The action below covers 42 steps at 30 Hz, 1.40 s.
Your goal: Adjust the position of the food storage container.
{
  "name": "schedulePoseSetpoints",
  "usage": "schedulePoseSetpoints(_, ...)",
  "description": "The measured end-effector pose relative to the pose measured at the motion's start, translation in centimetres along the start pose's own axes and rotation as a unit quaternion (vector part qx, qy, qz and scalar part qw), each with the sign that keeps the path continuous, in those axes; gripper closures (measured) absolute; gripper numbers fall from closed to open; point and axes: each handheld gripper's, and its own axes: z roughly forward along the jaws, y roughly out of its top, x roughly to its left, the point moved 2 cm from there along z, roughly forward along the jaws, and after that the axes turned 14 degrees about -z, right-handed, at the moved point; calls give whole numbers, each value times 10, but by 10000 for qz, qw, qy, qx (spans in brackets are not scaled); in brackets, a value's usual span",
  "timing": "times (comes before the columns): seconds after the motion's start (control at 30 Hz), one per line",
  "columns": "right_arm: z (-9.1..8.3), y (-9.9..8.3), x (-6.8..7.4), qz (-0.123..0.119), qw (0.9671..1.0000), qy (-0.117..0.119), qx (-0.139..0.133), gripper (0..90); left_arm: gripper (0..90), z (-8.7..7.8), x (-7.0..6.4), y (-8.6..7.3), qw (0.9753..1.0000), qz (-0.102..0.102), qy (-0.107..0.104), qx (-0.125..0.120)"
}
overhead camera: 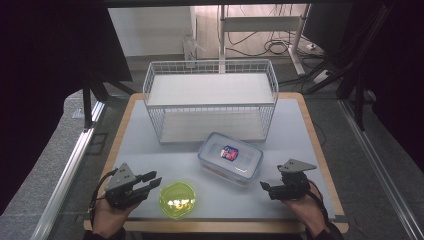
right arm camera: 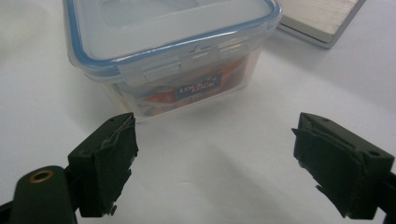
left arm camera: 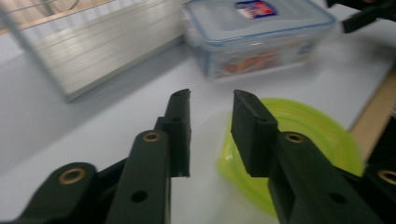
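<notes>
Meanwhile, near the table's front edge, we hold our right gripper spread wide, empty, facing the lidded container straight ahead, our left gripper parted beside the green bowl.

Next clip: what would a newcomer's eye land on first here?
Most striking is the bright yellow-green bowl near the table's front edge, just beside the open left tool. Next comes the clear lidded container with its blue seal and colourful label, at mid-table, facing the wide-open right tool. Behind both stands a white wire rack with two shelves.
</notes>
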Motion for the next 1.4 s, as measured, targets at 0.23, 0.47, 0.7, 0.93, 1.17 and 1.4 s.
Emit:
schedulePoseSetpoints(0.23,1,0,1,-28,10000,2,19,137,893,10,-30,-2,9985,185,-411,326)
schedulePoseSetpoints(0.47,3,-2,0,-13,9999,41,92,137,900,22,-54,-7,9941,291,-857,599)
schedulePoseSetpoints(0.7,4,-2,1,-36,9999,65,107,137,900,34,-74,-20,9887,362,-1169,868)
schedulePoseSetpoints(0.93,5,-3,1,-63,9998,82,151,140,900,45,-84,-38,9865,391,-1054,1189)
schedulePoseSetpoints(1.17,5,-3,2,-82,9998,96,174,141,900,49,-77,-40,9867,234,-1043,1227)
schedulePoseSetpoints(1.4,6,-3,2,-107,9997,112,198,142,900,51,-61,-37,9891,-26,-905,1160)
